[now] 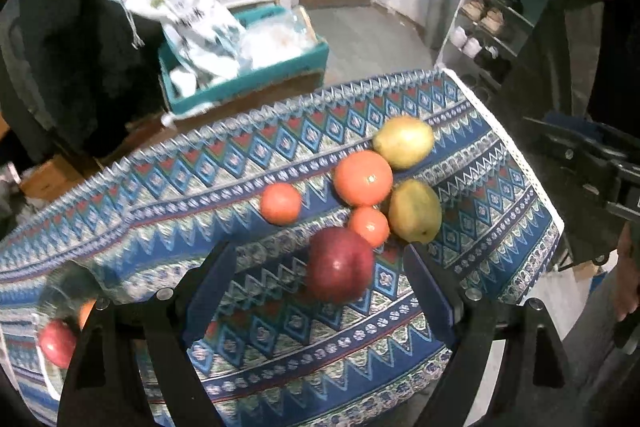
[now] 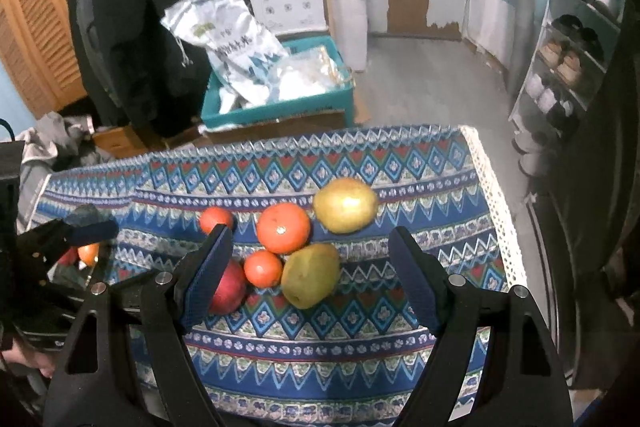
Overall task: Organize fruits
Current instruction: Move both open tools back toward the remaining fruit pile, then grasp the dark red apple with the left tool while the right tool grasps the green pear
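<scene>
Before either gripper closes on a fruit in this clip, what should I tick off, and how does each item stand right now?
1. Left gripper open, pads touching nothing: ok.
2. Red apple lies between the left fingers: ok, though nearer the right-hand one.
3. Right gripper open and empty: ok.
4. Right gripper framing one fruit only: not ok; the near pear and a small orange both sit between its fingers.
5. Apple free of its neighbours: cannot tell; the small orange looks pressed close behind it.
6. Place for sorted fruit: cannot tell; a container at the cloth's left edge holds some fruit but is blurred and half hidden.
</scene>
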